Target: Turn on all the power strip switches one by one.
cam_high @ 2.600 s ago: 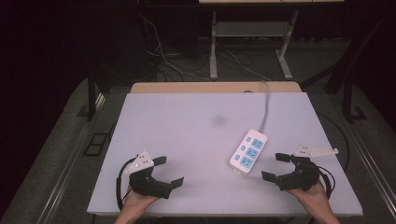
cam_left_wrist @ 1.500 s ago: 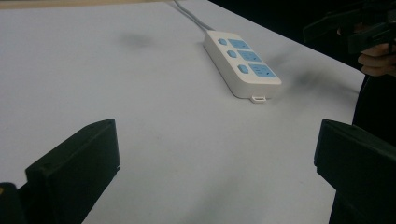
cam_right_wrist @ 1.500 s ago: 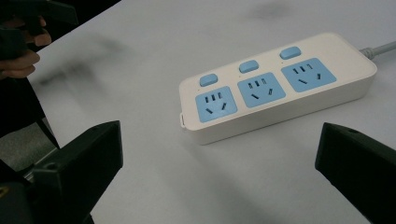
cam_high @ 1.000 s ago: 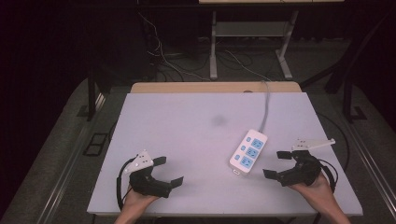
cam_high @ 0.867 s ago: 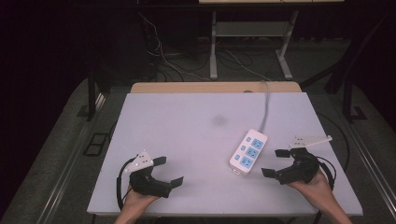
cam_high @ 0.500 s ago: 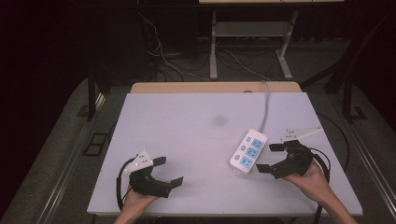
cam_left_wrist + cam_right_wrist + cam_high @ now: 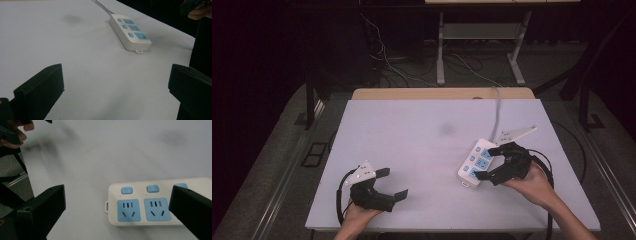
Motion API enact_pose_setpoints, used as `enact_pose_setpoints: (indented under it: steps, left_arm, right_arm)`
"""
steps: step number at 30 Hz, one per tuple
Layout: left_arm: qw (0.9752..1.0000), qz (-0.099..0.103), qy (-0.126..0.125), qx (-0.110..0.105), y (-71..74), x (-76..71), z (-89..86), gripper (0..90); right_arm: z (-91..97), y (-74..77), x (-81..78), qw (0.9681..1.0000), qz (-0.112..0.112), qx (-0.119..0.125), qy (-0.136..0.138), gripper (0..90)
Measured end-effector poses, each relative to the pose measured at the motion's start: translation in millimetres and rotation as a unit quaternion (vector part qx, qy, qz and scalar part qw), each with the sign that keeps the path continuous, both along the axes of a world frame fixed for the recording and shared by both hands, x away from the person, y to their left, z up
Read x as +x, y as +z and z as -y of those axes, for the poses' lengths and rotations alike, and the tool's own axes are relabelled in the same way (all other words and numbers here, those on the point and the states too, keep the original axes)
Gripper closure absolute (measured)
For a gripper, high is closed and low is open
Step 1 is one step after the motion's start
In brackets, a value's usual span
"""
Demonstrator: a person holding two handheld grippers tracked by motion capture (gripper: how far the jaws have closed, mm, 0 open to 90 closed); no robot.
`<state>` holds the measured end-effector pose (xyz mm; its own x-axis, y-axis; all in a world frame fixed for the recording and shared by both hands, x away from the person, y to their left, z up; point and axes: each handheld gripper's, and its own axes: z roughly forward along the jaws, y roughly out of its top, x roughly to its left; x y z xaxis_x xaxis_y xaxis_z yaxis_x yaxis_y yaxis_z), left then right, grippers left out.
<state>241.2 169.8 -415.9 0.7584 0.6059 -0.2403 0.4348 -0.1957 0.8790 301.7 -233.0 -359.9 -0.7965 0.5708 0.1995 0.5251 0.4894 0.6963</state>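
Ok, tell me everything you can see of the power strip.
The power strip is a white, plastic-looking bar lying flat near the table's right side. It has blue sockets, each paired with a blue button, and a small tab at its near end. A pale cord runs off its far end. The right gripper is open at it; contact is unclear.

Two bare forearms, each hand around a black hand-held gripper

At the lower left of the high view, the black left gripper (image 7: 391, 183) carries a pale grey three-cornered plate (image 7: 362, 171) on top and a black cable (image 7: 340, 197) looping beside the wrist; at the lower right, the black right gripper (image 7: 486, 162) bears a like grey plate (image 7: 516, 133) and a looping black cable (image 7: 546, 167). No sleeves cover the forearms. In the gripper views the jaws are blocky, matt black and square-ended.
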Motion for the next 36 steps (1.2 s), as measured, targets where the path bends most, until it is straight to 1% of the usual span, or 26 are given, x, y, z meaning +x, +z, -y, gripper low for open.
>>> enact_pose_setpoints:
  steps: [5,13,17,21,24,25,26,27,31,34,35,36]
  left_arm:
    - [1.0000,0.000,0.001,-0.001,0.3,-0.2,-0.4,0.0]
    - [1.0000,0.000,0.000,0.000,0.6,-0.4,-0.8,0.0]
    - [1.0000,0.000,-0.002,0.001,0.4,-0.3,-0.3,0.0]
    - [1.0000,0.000,-0.002,0.001,0.3,-0.4,0.0,0.0]
    - [1.0000,0.000,-0.002,0.002,0.3,-0.4,-0.1,0.0]
    - [1.0000,0.000,-0.002,0.002,0.3,-0.4,-0.1,0.0]
    - [1.0000,-0.001,-0.002,0.003,0.2,-0.4,0.0,0.0]
    - [1.0000,-0.001,-0.002,0.004,0.2,-0.3,0.2,0.0]
    - [1.0000,0.000,-0.002,0.007,0.4,-0.2,0.6,0.0]
    - [1.0000,-0.001,-0.002,0.007,0.3,-0.3,0.6,0.0]
    - [1.0000,-0.001,-0.002,0.007,0.3,-0.3,0.6,0.0]
    - [1.0000,-0.002,-0.002,0.007,0.3,-0.2,0.5,0.0]
  right_arm:
    - [-11.3,-3.7,6.7,0.9999,-0.005,-0.010,0.011,0.7]
    - [-22.1,-10.6,15.3,0.9995,-0.015,-0.021,0.020,0.7]
    - [-25.8,-14.8,19.5,0.9992,-0.020,-0.026,0.024,0.7]
    - [-27.3,-18.7,24.6,0.9990,-0.025,-0.027,0.024,0.8]
    - [-27.7,-21.2,28.5,0.9988,-0.034,-0.028,0.023,0.9]
    - [-27.8,-22.3,29.6,0.9986,-0.036,-0.031,0.024,5.4]
    - [-27.8,-22.3,29.6,0.9986,-0.036,-0.031,0.024,5.4]
    - [-27.3,-24.0,31.6,0.9981,-0.042,-0.033,0.030,19.2]
    - [-27.0,-28.1,36.4,0.9977,-0.050,-0.037,0.027,34.9]
    - [-26.4,-29.3,38.8,0.9977,-0.053,-0.035,0.026,44.0]
    - [-26.4,-29.3,38.8,0.9977,-0.053,-0.035,0.026,44.0]
    - [-26.6,-29.9,39.8,0.9976,-0.055,-0.036,0.022,50.1]
